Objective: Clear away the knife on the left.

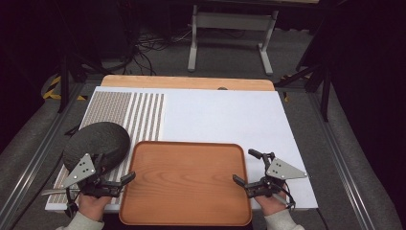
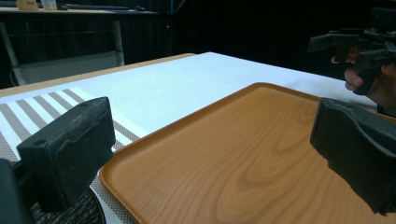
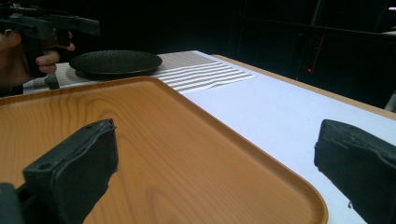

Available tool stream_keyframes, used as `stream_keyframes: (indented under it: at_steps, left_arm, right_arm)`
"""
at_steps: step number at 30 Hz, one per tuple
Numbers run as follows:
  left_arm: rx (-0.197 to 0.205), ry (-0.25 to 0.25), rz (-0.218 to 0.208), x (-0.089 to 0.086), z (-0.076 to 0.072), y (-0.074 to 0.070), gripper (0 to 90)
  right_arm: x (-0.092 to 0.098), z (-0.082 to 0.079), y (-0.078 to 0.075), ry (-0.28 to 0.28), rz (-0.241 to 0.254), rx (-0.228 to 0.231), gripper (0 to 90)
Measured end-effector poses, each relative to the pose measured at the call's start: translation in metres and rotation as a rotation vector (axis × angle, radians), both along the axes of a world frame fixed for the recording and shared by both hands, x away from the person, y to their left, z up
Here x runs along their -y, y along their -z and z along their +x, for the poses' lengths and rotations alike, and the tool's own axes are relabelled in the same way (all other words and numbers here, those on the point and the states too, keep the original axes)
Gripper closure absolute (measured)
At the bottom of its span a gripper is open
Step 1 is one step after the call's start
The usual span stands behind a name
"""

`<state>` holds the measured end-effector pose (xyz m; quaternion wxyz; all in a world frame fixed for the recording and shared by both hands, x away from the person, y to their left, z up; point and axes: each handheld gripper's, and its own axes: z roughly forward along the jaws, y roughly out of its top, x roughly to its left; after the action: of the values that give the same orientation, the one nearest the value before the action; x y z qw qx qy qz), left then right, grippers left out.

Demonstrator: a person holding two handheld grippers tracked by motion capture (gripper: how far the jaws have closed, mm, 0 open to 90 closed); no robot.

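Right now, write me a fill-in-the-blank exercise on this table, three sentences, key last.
1. The rectangular wooden tray holds ____ objects.
2. The round dark textured plate lies on the ____ placemat.
3. The left gripper and the right gripper each have their jaws ____ at opposite tray edges.

Missing words: no; striped; open

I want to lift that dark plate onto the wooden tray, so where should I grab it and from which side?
Probably pinch the dark plate by its thin raised rim on the near edge, coming in low with the left gripper, which is open beside it. The plate lies flat and shallow on the striped mat, so only the rim offers a bite.
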<state>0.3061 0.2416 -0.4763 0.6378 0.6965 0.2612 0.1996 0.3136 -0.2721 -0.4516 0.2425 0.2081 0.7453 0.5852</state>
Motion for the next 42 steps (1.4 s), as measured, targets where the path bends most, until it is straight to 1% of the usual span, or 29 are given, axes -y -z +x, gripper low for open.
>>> stream_keyframes:
  at_steps: [1,2,4,7,11,13,17,19,22,23,24,25,27,28,29,31,32,34,35,37,39,42]
  left_arm:
    - [0.005,-0.006,0.011,0.001,-0.001,-0.001,0.9]
    - [0.005,-0.006,0.011,0.001,-0.001,-0.001,0.7]
    - [0.020,-0.004,0.032,0.001,-0.001,-0.004,0.6]
    - [0.031,0.001,0.041,0.001,-0.002,-0.005,0.3]
    - [0.026,0.013,0.052,0.002,-0.001,-0.005,0.4]
    - [0.026,0.012,0.044,0.002,0.000,-0.005,1.4]
    - [0.023,0.028,0.050,0.002,-0.001,-0.007,3.2]
    - [0.014,0.030,0.032,0.002,-0.002,-0.009,3.4]
    - [0.008,0.028,0.031,0.002,-0.002,-0.013,4.0]
    - [-0.019,0.038,0.017,0.001,-0.001,-0.015,4.2]
    - [-0.027,0.050,0.009,-0.001,0.000,-0.017,4.4]
    - [-0.027,0.050,0.009,-0.001,0.000,-0.017,4.7]
    - [-0.020,0.062,0.051,-0.005,-0.002,-0.023,5.2]
    - [-0.020,0.062,0.051,-0.005,-0.002,-0.023,5.4]
    - [-0.006,0.069,0.091,-0.007,-0.003,-0.027,5.5]
    - [-0.005,0.071,0.090,-0.007,-0.004,-0.028,5.8]
    - [-0.003,0.082,0.109,-0.007,-0.005,-0.031,6.0]
    - [0.005,0.102,0.119,-0.006,-0.005,-0.034,5.9]
    - [0.005,0.102,0.119,-0.006,-0.005,-0.034,5.9]
    - [0.008,0.122,0.131,-0.006,-0.004,-0.038,5.9]
    - [-0.001,0.143,0.145,-0.006,-0.003,-0.043,6.1]
    - [0.003,0.168,0.175,-0.006,-0.001,-0.050,6.3]
  right_arm:
    - [0.001,-0.001,-0.001,0.015,-0.004,0.005,1.0]
    - [0.001,-0.002,-0.001,0.018,-0.003,0.010,1.1]
    - [0.003,-0.002,-0.002,0.022,0.008,0.012,1.3]
    - [0.003,-0.002,-0.001,0.019,0.014,0.006,1.3]
    - [0.004,-0.002,0.000,0.021,0.013,0.003,1.3]
    - [0.004,-0.002,0.000,0.021,0.015,0.001,1.3]
    - [0.004,-0.002,0.000,0.021,0.015,-0.004,1.3]
    - [0.004,-0.002,0.000,0.017,0.021,-0.006,1.6]
    - [0.004,-0.002,0.000,0.013,0.018,-0.005,2.2]
    - [0.005,-0.001,-0.001,0.010,0.019,-0.002,2.3]
    - [0.006,-0.001,-0.001,0.009,0.020,-0.001,2.3]
    - [0.006,-0.001,-0.001,0.010,0.019,-0.001,2.3]
    - [0.007,-0.001,-0.001,0.008,0.026,-0.005,2.3]
    - [0.007,-0.001,-0.001,0.008,0.026,-0.005,2.3]
    - [0.007,-0.001,-0.001,0.007,0.027,-0.010,2.4]
    - [0.007,0.000,0.000,0.005,0.026,-0.014,2.4]
    - [0.006,0.001,0.000,0.002,0.027,-0.018,2.4]
    - [0.006,0.001,0.000,0.000,0.027,-0.020,2.4]
    - [0.005,0.001,0.000,-0.003,0.030,-0.021,2.4]
    - [0.005,0.002,0.000,-0.005,0.029,-0.021,2.4]
    - [0.005,0.002,0.001,-0.004,0.029,-0.026,2.5]
    - [0.005,0.001,0.001,-0.006,0.031,-0.029,2.6]
